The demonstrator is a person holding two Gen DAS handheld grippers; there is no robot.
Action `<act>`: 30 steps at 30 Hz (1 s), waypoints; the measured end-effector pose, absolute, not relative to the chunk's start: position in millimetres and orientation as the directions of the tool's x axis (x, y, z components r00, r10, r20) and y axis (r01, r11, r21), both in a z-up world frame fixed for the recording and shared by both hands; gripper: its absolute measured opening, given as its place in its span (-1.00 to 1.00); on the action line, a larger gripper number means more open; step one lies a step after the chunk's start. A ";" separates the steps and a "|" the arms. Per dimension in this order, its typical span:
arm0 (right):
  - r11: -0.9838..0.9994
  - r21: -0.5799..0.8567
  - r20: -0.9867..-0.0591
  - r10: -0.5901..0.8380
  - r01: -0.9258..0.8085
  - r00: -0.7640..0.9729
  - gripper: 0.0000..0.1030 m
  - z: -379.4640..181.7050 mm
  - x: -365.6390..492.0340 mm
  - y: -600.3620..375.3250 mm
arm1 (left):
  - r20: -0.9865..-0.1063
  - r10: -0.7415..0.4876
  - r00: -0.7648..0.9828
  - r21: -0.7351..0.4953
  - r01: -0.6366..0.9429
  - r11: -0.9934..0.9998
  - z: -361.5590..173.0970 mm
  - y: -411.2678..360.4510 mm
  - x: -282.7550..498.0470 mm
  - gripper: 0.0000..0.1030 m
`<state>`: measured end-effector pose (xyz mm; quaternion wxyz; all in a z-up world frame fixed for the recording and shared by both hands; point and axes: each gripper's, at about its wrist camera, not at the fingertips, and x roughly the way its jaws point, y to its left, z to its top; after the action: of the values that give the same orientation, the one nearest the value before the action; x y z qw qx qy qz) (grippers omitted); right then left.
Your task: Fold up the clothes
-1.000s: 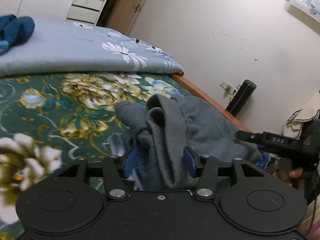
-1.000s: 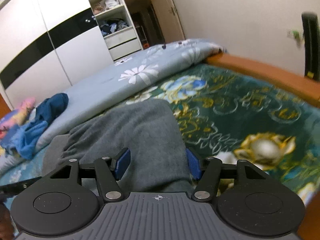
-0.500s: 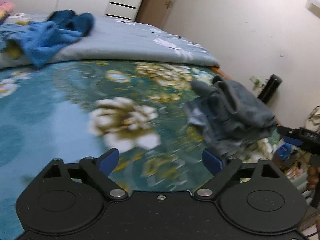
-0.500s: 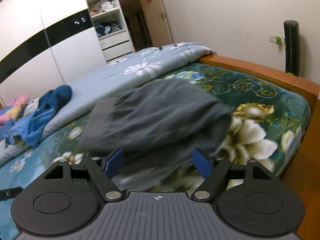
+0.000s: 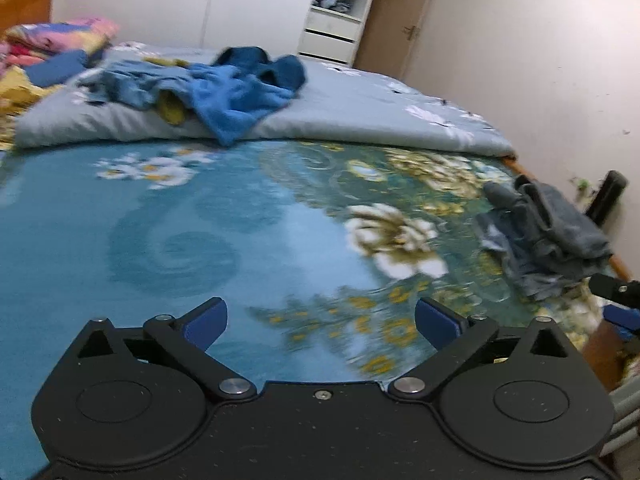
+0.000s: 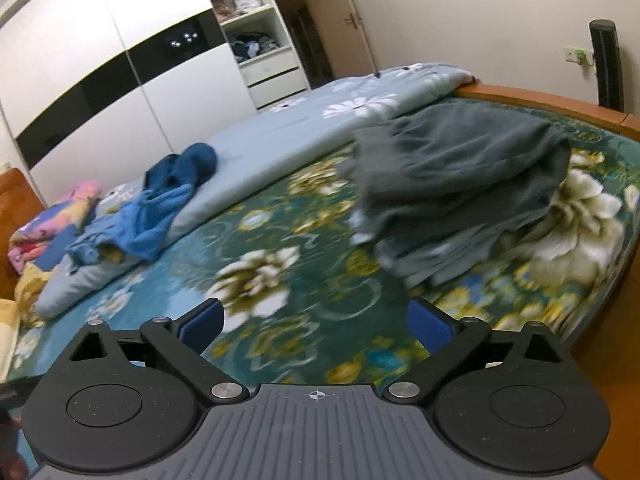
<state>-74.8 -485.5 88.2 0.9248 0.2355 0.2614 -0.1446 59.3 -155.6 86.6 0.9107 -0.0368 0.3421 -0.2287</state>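
Note:
A folded grey garment [image 6: 460, 184] lies on the floral bedspread [image 6: 280, 280] near the bed's right edge; it also shows in the left wrist view [image 5: 548, 232] at the far right. A heap of blue clothes [image 5: 236, 84] lies on the grey quilt at the back, also in the right wrist view [image 6: 164, 200]. My left gripper [image 5: 320, 320] is open and empty above the bedspread. My right gripper [image 6: 316, 324] is open and empty, to the near left of the grey garment.
A rolled grey floral quilt [image 5: 360, 116] runs across the far side of the bed. Colourful bedding [image 5: 48, 48] is piled at the far left. The wooden bed frame [image 6: 540, 100] edges the right side. A wardrobe [image 6: 100, 60] and shelves stand behind.
Both grippers let go of the grey garment, opened wide and drew back to the left. The garment now rests on the bed near the right edge.

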 end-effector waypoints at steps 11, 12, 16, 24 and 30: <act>0.900 0.319 -0.552 -0.078 0.296 0.831 0.99 100.9 -78.3 -389.3 | -0.567 -0.394 0.723 -0.224 0.325 0.919 84.7 -74.5 32.0 0.96; 0.906 0.313 -0.547 -0.074 0.286 0.834 0.99 102.2 -79.7 -382.0 | -0.562 -0.391 0.729 -0.225 0.320 0.920 84.6 -68.1 29.7 0.96; 0.929 0.270 -0.547 -0.068 0.253 0.834 1.00 106.0 -78.8 -356.2 | -0.540 -0.373 0.754 -0.234 0.291 0.928 84.1 -46.8 23.4 0.96; 0.965 0.214 -0.543 -0.008 0.148 0.840 1.00 107.7 -67.6 -308.7 | -0.504 -0.284 0.816 -0.193 0.214 0.958 82.7 -10.1 8.5 0.97; 0.982 0.186 -0.557 0.079 0.031 0.827 1.00 104.8 -53.9 -271.3 | -0.504 -0.173 0.846 -0.165 0.103 0.981 81.5 21.0 -6.6 0.97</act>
<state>-53.9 -271.3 104.8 0.9511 0.0937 0.2940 0.0128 -6.6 21.0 81.5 0.9585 -0.0657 0.2678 -0.0721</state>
